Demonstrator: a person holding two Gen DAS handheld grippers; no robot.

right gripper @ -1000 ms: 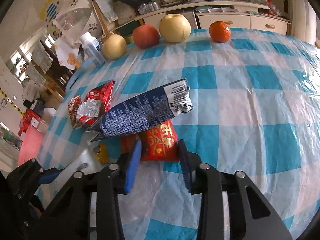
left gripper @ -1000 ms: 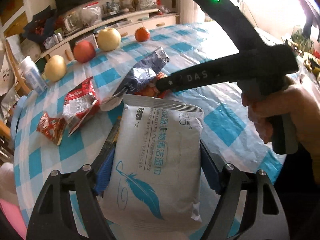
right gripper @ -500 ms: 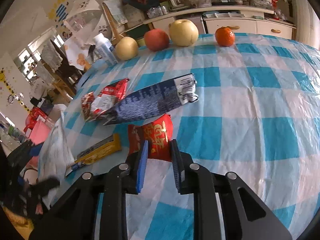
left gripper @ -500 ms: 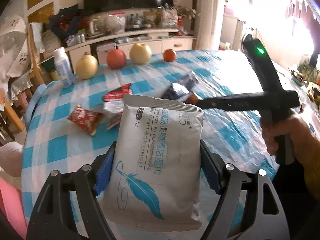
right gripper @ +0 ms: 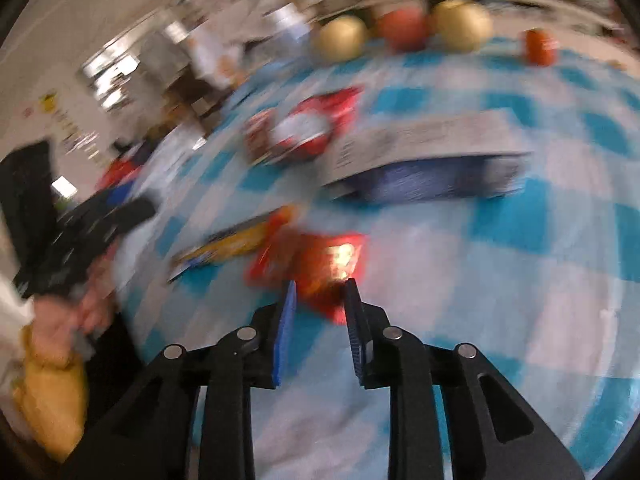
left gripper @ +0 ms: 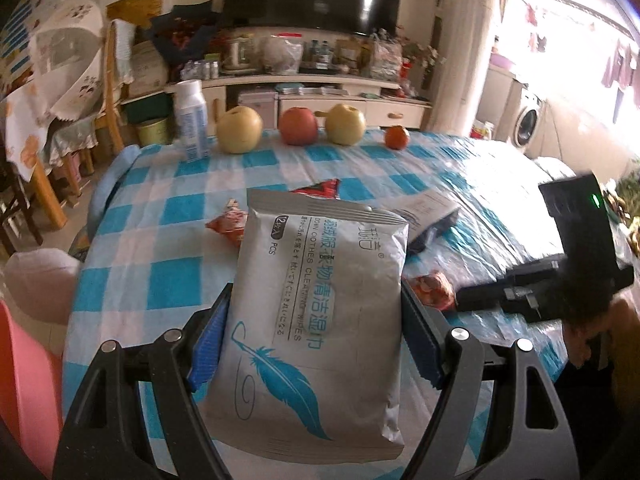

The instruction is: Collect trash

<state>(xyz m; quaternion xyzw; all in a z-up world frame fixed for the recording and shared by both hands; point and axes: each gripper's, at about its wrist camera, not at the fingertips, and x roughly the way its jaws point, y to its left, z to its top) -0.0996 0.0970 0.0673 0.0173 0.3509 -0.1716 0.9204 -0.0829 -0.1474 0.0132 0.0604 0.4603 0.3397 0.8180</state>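
A grey wet-wipes packet (left gripper: 320, 300) with a blue feather print stands between the blue pads of my left gripper (left gripper: 316, 312), which is shut on its sides and holds it above the checked tablecloth (left gripper: 160, 280). In the blurred right wrist view my right gripper (right gripper: 320, 292) is shut on the near edge of a small red wrapper (right gripper: 320, 260). From the left wrist view the right gripper (left gripper: 472, 300) reaches in from the right, its tip at that red wrapper (left gripper: 434, 290). A long blue packet (right gripper: 432, 176), red-and-white packets (right gripper: 304, 132) and a yellow wrapper (right gripper: 236, 244) lie on the cloth.
Two pears (left gripper: 239, 130), an apple (left gripper: 298, 125), an orange (left gripper: 397, 137) and a white bottle (left gripper: 192, 120) stand along the table's far edge. A pink container (left gripper: 24, 380) and a white bag (left gripper: 40, 280) sit left of the table. A person's hand (right gripper: 72, 320) holds the left gripper.
My left gripper has drawn back and risen with the wipes packet, showing more of the table. My right gripper has shut on the red wrapper and swung, blurring its view.
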